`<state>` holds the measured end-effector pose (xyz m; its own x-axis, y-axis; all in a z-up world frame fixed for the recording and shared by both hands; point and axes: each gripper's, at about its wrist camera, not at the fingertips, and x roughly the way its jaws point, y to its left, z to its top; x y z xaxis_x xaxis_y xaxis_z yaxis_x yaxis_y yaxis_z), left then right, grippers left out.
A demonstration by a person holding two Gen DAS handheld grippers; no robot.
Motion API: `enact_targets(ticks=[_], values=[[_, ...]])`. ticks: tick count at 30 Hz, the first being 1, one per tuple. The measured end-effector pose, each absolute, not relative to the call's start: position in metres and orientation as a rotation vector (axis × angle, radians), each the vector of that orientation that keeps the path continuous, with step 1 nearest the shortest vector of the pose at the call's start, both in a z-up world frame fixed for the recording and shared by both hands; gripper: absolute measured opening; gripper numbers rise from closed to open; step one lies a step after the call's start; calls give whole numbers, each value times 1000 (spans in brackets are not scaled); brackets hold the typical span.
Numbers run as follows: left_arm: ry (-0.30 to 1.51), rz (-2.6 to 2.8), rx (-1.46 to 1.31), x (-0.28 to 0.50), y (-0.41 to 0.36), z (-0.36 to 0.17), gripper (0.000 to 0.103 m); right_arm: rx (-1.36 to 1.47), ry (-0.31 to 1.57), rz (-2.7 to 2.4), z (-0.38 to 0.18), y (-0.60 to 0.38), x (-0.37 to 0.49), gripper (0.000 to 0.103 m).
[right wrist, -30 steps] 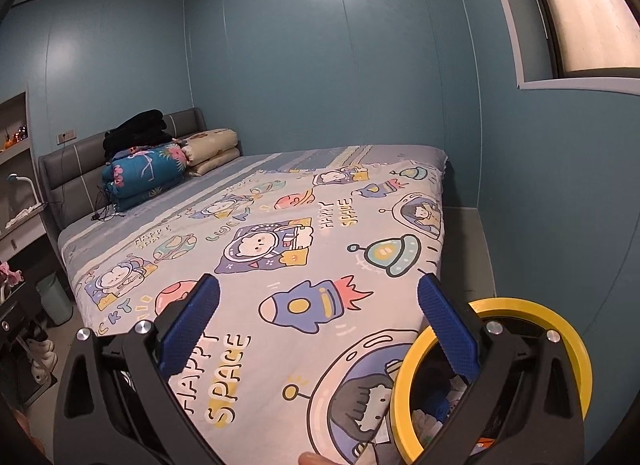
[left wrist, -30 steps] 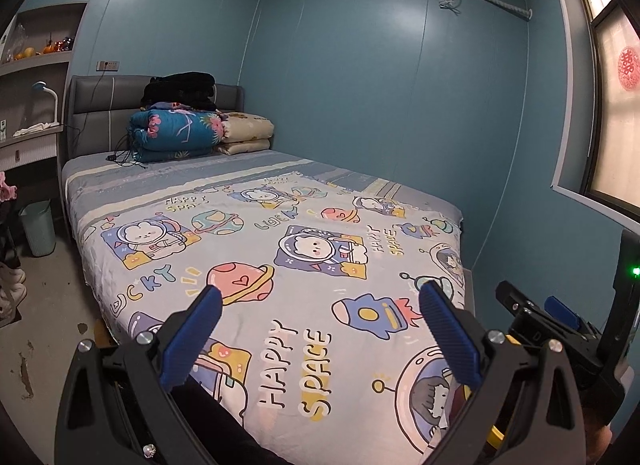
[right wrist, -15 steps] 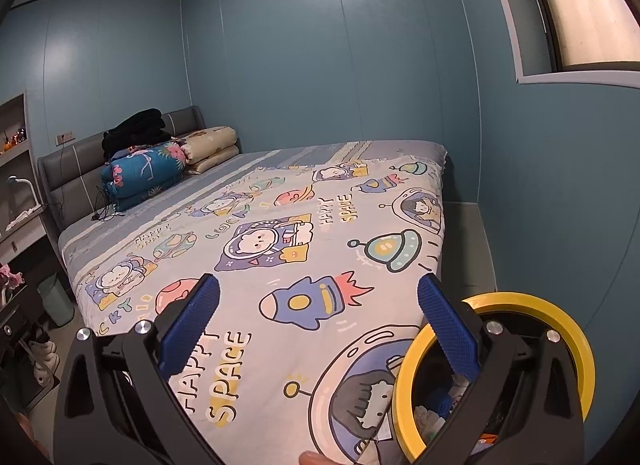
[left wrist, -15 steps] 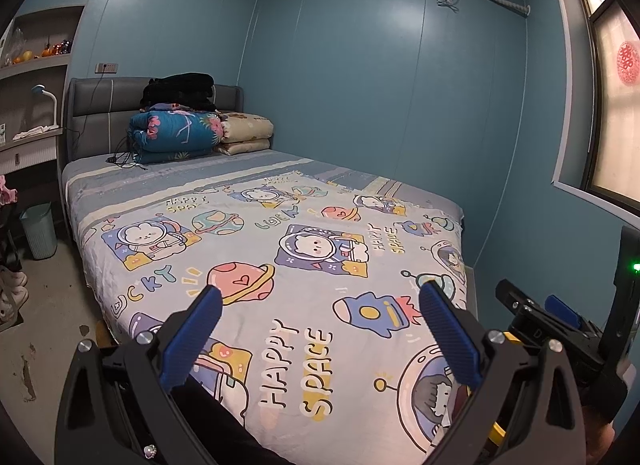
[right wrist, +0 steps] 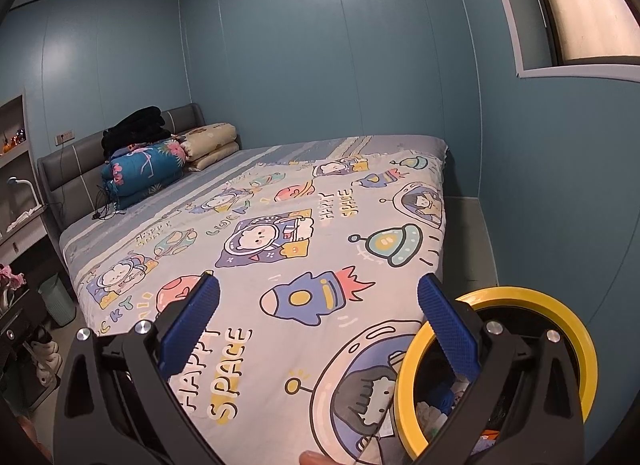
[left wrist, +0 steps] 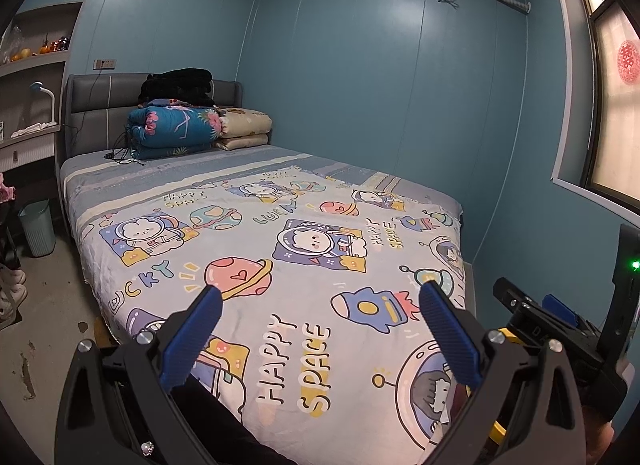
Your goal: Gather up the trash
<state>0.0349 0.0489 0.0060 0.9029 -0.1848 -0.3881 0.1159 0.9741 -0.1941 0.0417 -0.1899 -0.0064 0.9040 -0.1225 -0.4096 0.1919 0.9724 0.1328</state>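
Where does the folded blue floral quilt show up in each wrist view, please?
Left wrist: the blue floral quilt lies upper left, at the headboard, under black clothes.
Right wrist: the quilt lies at mid-left, further down the picture.
Shared landmark: the beige folded bedding beside it on the right.

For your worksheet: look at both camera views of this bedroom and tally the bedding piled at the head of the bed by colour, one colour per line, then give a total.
Black: 1, the black bundle on top
Blue: 1, the blue flowered quilt
Beige: 1, the folded beige quilt beside the blue one
Total: 3
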Motion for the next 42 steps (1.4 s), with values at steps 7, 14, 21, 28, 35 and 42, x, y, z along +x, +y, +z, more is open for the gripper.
enact_targets(ticks=[7,14,21,28,35,42], values=[[421,-162,-164,35,47,4,95,180,424,-162,-9,-190,43,95],[428,-167,-165,36,47,3,95,190,427,-168,-10,-193,43,95],[433,-173,-163,37,45,2,95,195,440,-167,-13,-194,44,95],[438,-168,-155,38,43,0,95,198,448,-161,-14,-194,46,95],[442,-168,-155,38,43,0,95,199,451,-160,-14,-194,46,95],[460,-174,-171,40,46,-1,95,199,457,-154,-15,-193,46,95]])
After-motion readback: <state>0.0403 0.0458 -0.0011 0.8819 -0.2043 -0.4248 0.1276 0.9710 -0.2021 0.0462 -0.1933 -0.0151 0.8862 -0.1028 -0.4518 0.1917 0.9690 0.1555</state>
